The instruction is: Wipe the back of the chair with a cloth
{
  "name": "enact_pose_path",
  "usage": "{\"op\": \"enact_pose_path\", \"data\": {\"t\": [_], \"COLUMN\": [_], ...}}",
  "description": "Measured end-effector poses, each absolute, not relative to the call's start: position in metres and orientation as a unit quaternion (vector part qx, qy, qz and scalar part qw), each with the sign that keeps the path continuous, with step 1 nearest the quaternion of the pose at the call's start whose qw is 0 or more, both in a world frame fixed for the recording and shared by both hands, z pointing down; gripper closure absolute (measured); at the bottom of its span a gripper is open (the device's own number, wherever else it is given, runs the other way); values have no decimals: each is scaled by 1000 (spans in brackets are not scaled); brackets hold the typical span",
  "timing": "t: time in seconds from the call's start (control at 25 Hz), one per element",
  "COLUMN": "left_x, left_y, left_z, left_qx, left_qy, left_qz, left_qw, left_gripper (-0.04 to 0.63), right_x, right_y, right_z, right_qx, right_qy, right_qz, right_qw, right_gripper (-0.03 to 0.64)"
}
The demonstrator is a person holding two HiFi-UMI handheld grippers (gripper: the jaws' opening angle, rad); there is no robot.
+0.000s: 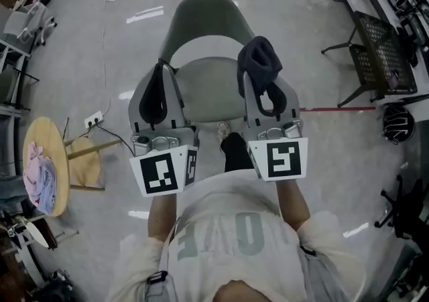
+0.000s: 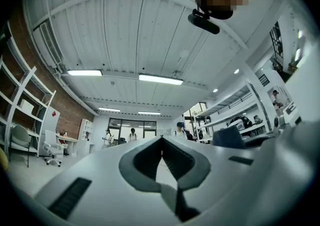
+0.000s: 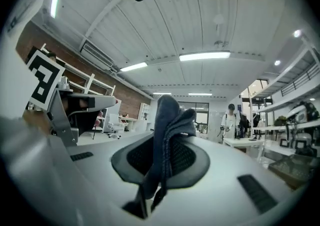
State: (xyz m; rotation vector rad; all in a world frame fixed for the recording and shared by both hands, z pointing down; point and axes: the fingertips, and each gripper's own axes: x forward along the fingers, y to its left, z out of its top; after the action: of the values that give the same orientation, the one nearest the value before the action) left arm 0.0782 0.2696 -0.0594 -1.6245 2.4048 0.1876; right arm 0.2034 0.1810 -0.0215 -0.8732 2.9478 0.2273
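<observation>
Our right gripper is clamped on the bunched dark cloth, which stands up past its tips above the seat of the chair. Our left gripper, also over the seat, is closed on nothing. The backrest lies just beyond both. We should tip the cloth down, press it flat there, and sweep edge to edge.

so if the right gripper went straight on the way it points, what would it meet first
Nothing near, it seems: the right gripper, shut on the cloth, looks out across open room. It probably passes above the chair, though depth is unclear.
</observation>
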Motion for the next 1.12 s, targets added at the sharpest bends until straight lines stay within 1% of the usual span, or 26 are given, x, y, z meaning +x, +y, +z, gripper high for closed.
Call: {"op": "enact_pose_path", "data": {"t": [0.16,0.24,0.52,0.64,0.84,1.0,1.12], "left_x": [30,9,-44,-65,-104,-112,-114], "left_y": [206,178,110,102,88,68,59], "left_z": [-78,-87,-85,-81,-77,-75,-70], "left_qx": [-543,-537,-524,-521,-531,-548,-558], "left_qy": [827,831,842,844,839,830,824], "left_qz": [54,51,48,49,63,65,59], "left_qw": [136,135,121,114,98,81,79], "left_gripper": [578,578,578,578,580,578,578], "right_x": [140,115,55,34,8,5,-1], "right_y": [116,89,27,20,6,-8,-12], "right_z": [-30,-35,-24,-17,-19,-27,-24], "right_qx": [-256,-244,-208,-208,-234,-250,-256], "right_qy": [965,968,978,978,971,968,966], "right_qz": [57,46,16,3,22,24,26], "right_qw": [23,18,-12,-26,-38,-30,-36], "right_gripper": [560,560,558,558,558,558,558]}}
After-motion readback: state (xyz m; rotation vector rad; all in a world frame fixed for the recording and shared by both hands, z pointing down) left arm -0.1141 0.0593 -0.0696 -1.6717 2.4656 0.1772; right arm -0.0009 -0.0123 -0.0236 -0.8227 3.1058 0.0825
